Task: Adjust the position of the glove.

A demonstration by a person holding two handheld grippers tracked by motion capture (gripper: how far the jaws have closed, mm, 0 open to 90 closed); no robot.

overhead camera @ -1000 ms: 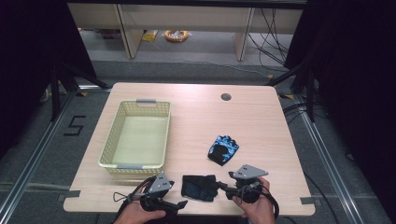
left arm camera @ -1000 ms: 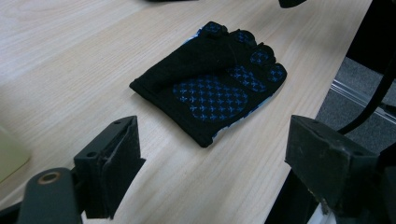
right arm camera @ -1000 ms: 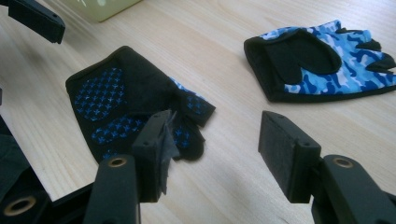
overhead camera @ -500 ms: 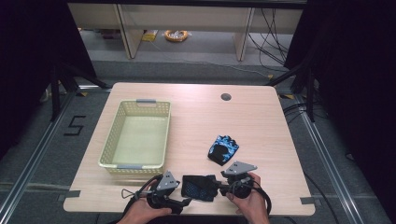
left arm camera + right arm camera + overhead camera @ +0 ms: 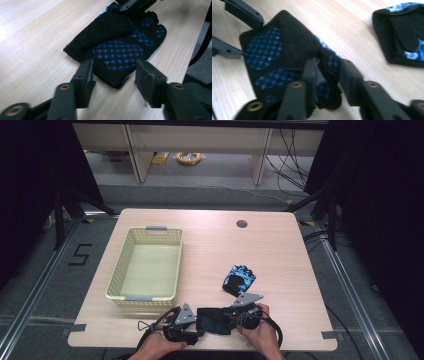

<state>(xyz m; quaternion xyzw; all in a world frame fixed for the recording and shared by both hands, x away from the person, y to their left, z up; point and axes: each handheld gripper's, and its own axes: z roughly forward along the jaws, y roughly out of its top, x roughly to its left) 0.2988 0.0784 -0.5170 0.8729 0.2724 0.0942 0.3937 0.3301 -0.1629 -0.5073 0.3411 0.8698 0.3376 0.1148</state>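
- glove (image 5: 214, 320), near table (image 5: 280, 250) edge: soft, light, limp fabric, grippy dotted palm
- left gripper (image 5: 113, 75) jaws half open, closing astride cuff edge, no pinch yet
- right gripper (image 5: 327, 68) jaws narrowing round finger end, contact unclear; take both ends

Two hand-held grippers, black bodies. Left gripper (image 5: 192, 330): grey three-cornered plate on top, thin black cable looping off at left. Right gripper (image 5: 234, 319): same grey plate, black cable curling round at right. Black jaws, flat matte pads (image 5: 86, 72), brass-coloured rivets at pivots. Bare hands (image 5: 262, 332), no sleeves seen.
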